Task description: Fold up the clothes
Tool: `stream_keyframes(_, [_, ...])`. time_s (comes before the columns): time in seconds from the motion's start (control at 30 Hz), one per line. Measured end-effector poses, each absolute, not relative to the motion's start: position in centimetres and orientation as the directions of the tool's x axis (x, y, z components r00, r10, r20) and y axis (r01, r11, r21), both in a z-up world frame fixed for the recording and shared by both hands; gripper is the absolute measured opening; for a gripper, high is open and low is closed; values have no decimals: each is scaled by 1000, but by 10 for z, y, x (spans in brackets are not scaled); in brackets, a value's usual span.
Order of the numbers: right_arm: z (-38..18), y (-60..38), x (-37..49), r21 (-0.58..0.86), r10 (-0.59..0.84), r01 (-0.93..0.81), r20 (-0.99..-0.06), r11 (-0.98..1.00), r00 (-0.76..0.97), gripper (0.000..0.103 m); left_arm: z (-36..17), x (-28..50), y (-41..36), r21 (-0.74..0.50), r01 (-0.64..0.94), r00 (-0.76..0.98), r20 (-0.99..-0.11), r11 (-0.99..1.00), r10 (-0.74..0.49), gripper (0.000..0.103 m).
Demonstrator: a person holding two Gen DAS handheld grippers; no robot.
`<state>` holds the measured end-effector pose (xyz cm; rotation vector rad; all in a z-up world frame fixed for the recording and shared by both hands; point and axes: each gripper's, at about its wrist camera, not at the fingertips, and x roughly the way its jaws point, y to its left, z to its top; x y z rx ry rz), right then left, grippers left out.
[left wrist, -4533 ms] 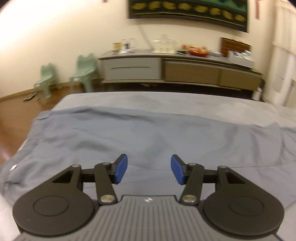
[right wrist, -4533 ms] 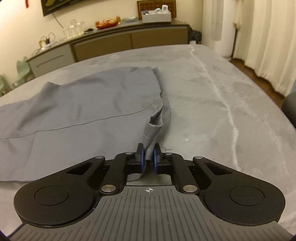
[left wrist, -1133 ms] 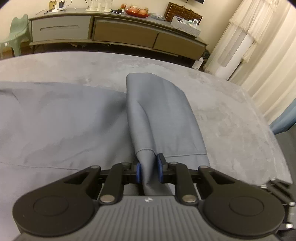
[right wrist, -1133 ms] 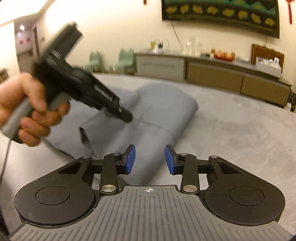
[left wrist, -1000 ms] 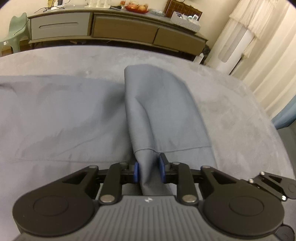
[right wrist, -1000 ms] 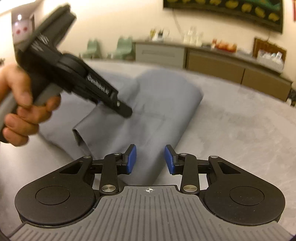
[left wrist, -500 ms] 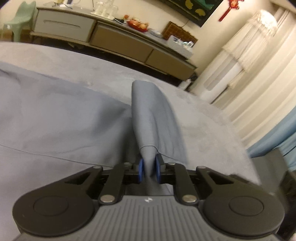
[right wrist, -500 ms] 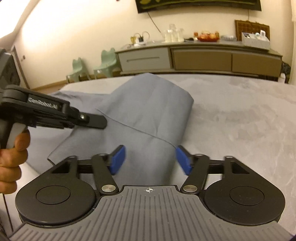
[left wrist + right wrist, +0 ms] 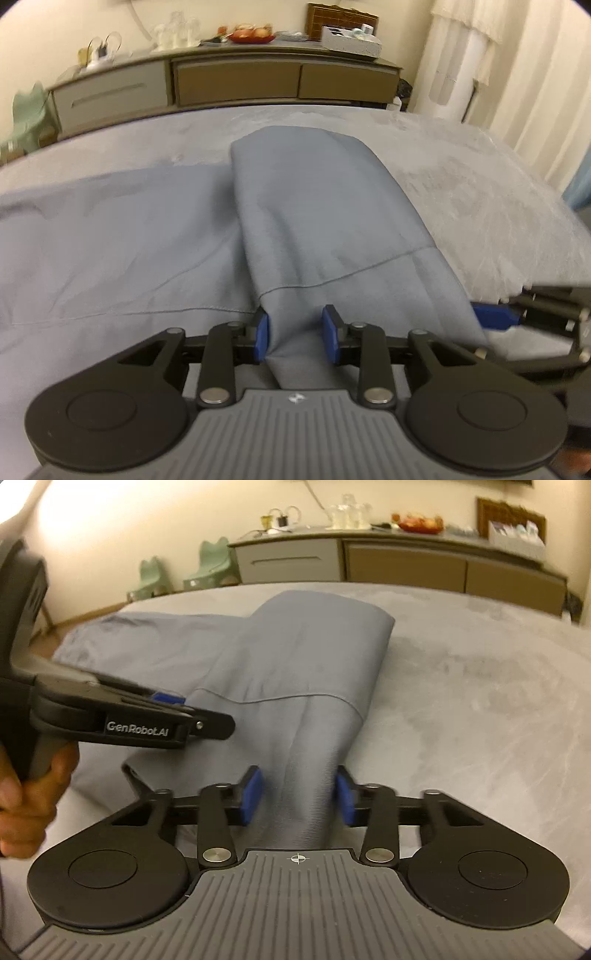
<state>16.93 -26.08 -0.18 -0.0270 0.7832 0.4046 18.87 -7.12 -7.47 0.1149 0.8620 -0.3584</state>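
Note:
A grey-blue garment (image 9: 325, 206) lies on the grey padded surface (image 9: 480, 192), its right end folded back over the rest, with a stitched hem across the flap. My left gripper (image 9: 295, 334) straddles the near left corner of that flap. Its jaws are opening and the cloth sits loosely between the blue pads. My right gripper (image 9: 298, 797) is at the flap's near right side. Its jaws are closing and the gathered cloth (image 9: 295, 657) fills the gap, with both pads against it. A hand (image 9: 29, 794) holds the left gripper (image 9: 173, 709) in the right wrist view.
A long sideboard (image 9: 236, 81) with bottles and a fruit bowl stands along the far wall. Two green chairs (image 9: 210, 565) are at its left. Curtains (image 9: 535, 74) and a white tower unit (image 9: 454, 81) are at the right. The surface's edge curves off at the right.
The left jaws went from a tight pinch on the flap's corner to parted. The right jaws spread wide, then narrowed around the flap's near edge. The flap now lies lower and flatter.

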Motion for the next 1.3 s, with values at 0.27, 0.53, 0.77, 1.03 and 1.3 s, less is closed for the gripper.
stream_keyframes(0.27, [9, -298, 151, -127, 181, -383, -719, 915, 671, 22, -83, 160, -141, 41, 524, 609, -716, 851, -341, 31])
stream_keyframes(0.53, [49, -324, 114, -227, 88, -270, -589, 936, 803, 52, -44, 161, -116, -112, 463, 623, -665, 879, -413, 33])
stream_keyframes(0.77, [22, -282, 107, -97, 256, -467, -730, 879, 634, 40, 4, 160, -37, -198, 313, 704, -608, 929, -367, 34])
stream_keyframes(1.03, [16, -281, 169, -143, 191, -385, -682, 912, 706, 57, 24, 111, 102, -267, -1, 778, -606, 964, -167, 46])
stream_keyframes(1.3, [23, -172, 138, -284, 186, -370, -514, 884, 837, 83, -18, 11, 321, -565, -451, 803, -594, 691, 39, 60])
